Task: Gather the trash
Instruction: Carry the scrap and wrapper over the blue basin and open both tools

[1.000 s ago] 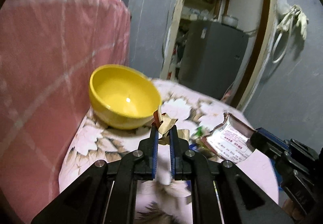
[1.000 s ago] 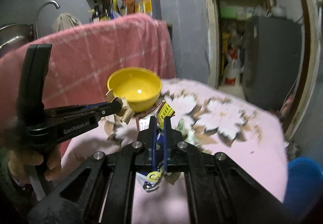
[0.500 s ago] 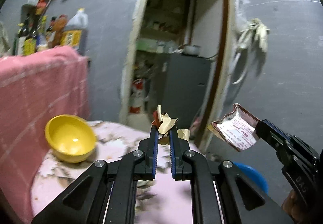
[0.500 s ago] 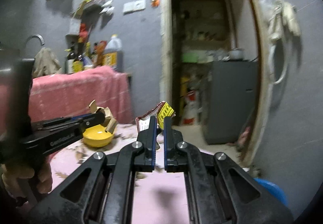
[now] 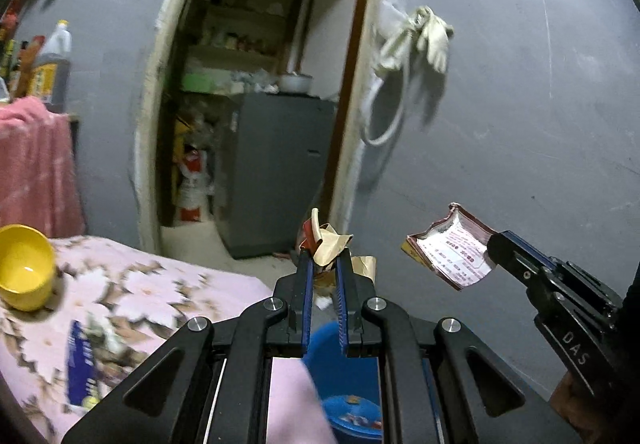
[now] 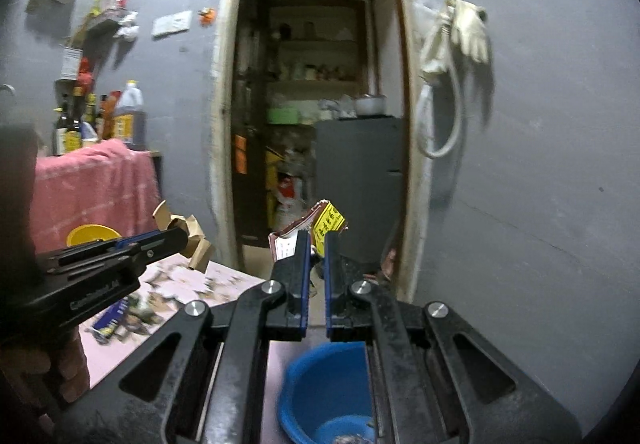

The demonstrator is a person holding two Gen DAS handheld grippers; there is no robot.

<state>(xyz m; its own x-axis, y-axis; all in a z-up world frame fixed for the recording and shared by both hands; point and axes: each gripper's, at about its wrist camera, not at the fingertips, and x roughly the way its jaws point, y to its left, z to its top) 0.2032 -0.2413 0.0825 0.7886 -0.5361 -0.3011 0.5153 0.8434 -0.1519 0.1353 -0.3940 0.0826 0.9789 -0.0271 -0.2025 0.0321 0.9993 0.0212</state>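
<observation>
My left gripper (image 5: 323,258) is shut on a crumpled brown paper scrap (image 5: 330,242), held in the air past the table's edge; it also shows in the right wrist view (image 6: 192,240). My right gripper (image 6: 316,240) is shut on an opened red and yellow packet (image 6: 320,224), which also shows in the left wrist view (image 5: 452,254). A blue bin (image 6: 328,392) with some trash in it stands on the floor below both grippers, also in the left wrist view (image 5: 348,384).
The table with the pink flowered cloth (image 5: 140,284) lies to the left, with a yellow bowl (image 5: 24,268) and a blue wrapper (image 5: 80,360) on it. A doorway with a grey fridge (image 5: 276,171) is ahead. A grey wall stands on the right.
Both grippers have swung right, away from the bowl and table, each carrying its trash. The blue bin has come into view below them.
</observation>
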